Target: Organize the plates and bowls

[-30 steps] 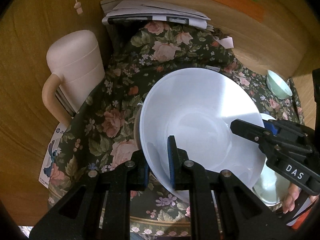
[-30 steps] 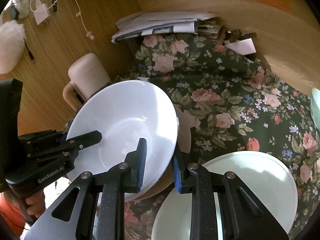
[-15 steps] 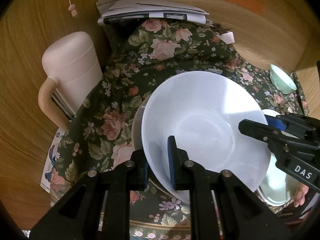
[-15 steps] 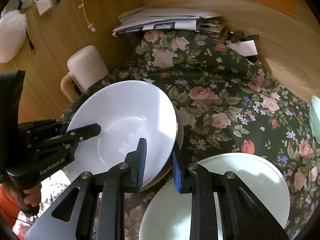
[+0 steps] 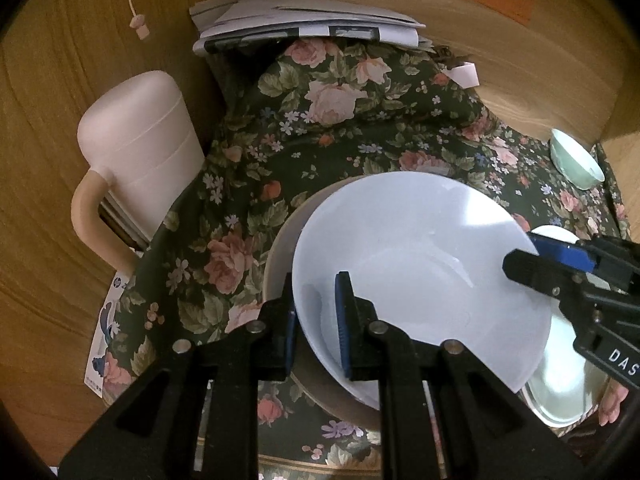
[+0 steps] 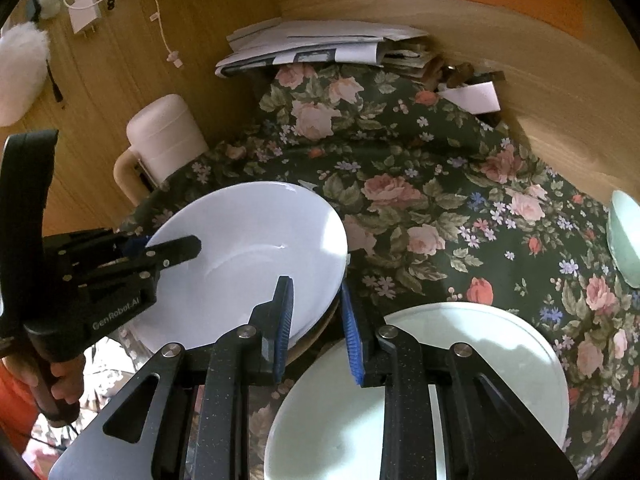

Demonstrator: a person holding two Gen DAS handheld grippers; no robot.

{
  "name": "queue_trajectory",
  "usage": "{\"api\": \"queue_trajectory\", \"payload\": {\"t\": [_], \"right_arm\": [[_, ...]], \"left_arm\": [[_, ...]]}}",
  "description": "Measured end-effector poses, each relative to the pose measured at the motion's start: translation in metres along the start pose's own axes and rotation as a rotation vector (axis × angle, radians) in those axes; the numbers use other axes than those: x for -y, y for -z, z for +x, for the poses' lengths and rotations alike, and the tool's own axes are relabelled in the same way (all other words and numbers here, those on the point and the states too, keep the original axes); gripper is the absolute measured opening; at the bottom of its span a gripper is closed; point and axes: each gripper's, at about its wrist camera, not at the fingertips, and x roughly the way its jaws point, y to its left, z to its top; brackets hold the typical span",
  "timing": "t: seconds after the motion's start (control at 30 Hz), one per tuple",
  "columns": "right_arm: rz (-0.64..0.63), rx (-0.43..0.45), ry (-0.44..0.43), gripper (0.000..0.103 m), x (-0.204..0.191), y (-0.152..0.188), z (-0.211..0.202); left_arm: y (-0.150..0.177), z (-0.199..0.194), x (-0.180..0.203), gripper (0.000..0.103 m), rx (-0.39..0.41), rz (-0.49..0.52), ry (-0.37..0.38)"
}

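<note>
Left wrist view: left gripper (image 5: 316,320) clamped narrow on near rim of white bowl (image 5: 420,272), one pad inside, one outside. Bowl tilted, sitting over a beige dish (image 5: 280,248) underneath; whether fully seated in it, cannot tell. Right gripper (image 5: 532,256) at the far rim, blue pad showing; closure not readable from here. Small green bowl (image 5: 576,160) alone at far right of the floral cloth (image 5: 320,128), well apart. Pale green plate (image 5: 568,392) only a sliver behind the bowl. Pink jug (image 5: 140,148) at left, paper stack (image 5: 304,24) at back.

Right wrist view: right gripper (image 6: 316,320) pinching the white bowl's (image 6: 248,256) right rim, jaws narrow. Left gripper (image 6: 168,248) on the opposite rim, a hand (image 6: 60,380) on its handle. Pale green plate (image 6: 480,360) shown nearly whole here, just beside the bowl; small green bowl (image 6: 624,236) cut by frame edge.

Progress, judged: first stacking step under way, white bowl onto beige dish, not released. Green plate and green bowl ungrouped, likely remaining.

Only left view: beige dish's extent. Only right view: plate's full outline, hand.
</note>
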Motion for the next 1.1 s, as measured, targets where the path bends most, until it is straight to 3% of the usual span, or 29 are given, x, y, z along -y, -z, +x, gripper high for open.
{"api": "queue_trajectory", "payload": {"t": [0.07,0.27,0.43,0.63,1.1], "right_arm": [[0.001,-0.001,-0.004,0.023,0.001,0.001,0.000],[-0.002,-0.007,-0.002,0.024,0.002,0.000,0.000],[0.023,0.015,-0.007,0.041,0.007,-0.001,-0.009],[0.043,0.071,0.002,0.051,0.017,-0.006,-0.027],[0.109,0.194,0.107,0.053,0.071,-0.018,-0.084]], "left_arm": [[-0.001,0.001,0.001,0.019,-0.001,0.003,0.005],[-0.006,0.000,0.004,0.045,-0.021,0.007,0.063],[-0.010,-0.008,0.009,0.061,0.014,0.031,0.022],[-0.022,-0.029,0.010,0.068,0.083,0.023,0.029],[-0.058,-0.058,0.070,0.073,0.187,0.061,0.162]]}}
